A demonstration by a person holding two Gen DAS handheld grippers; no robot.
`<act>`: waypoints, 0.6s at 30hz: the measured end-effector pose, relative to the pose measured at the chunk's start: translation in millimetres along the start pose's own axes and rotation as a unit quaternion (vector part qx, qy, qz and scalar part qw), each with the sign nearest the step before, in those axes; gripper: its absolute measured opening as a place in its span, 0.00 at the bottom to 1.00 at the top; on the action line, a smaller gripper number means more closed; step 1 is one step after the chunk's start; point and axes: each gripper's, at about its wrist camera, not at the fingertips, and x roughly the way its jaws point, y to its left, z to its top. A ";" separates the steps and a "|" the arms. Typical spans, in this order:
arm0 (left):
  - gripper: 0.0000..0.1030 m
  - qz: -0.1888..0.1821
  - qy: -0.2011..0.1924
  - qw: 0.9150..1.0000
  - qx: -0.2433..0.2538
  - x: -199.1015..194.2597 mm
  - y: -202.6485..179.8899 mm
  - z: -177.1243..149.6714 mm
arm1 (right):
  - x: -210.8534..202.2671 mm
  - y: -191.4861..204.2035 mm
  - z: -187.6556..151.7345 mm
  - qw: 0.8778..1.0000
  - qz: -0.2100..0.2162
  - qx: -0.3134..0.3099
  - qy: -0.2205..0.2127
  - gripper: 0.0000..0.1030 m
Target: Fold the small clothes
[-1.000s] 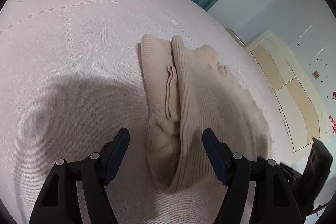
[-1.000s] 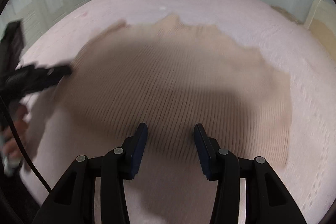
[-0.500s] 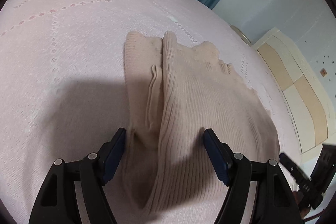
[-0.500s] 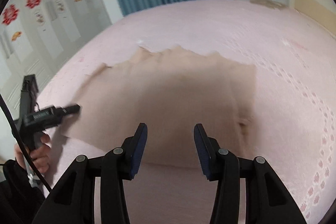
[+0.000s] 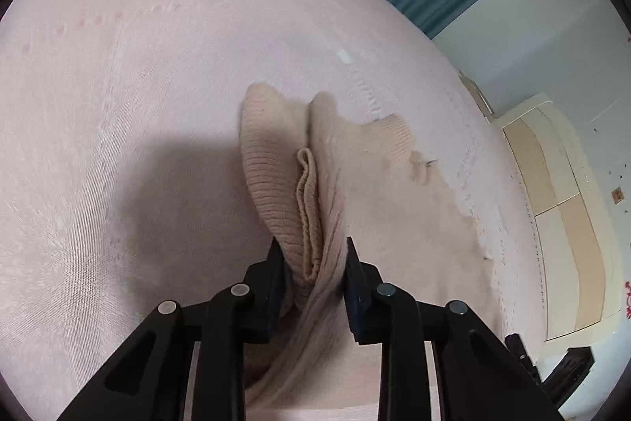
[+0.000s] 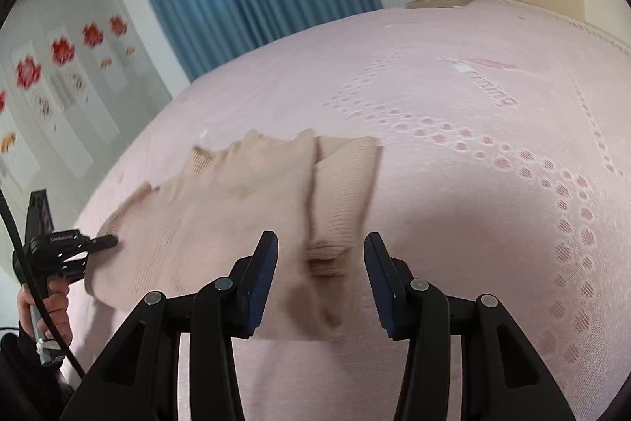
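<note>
The left tongs [image 5: 313, 265] are closing on a bunched edge of the beige sweater [image 5: 366, 184], wide apart a moment ago; a fold is starting; the right tongs [image 6: 320, 263] are hovering half-open, empty, over the sweater on the pink bed [image 5: 138, 85].

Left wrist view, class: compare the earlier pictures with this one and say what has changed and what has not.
The left tongs, open around the beige ribbed knit garment before, are closing on its bunched folds. The right tongs swung toward the garment's folded side, jaws still apart, holding nothing. The garment stays on the pink bedspread.
</note>
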 end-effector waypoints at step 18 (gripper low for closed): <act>0.20 -0.016 0.035 0.991 0.127 55.2 -233.0 -64.1 | -30.4 -104.9 28.3 0.989 -0.005 0.139 -0.042 0.44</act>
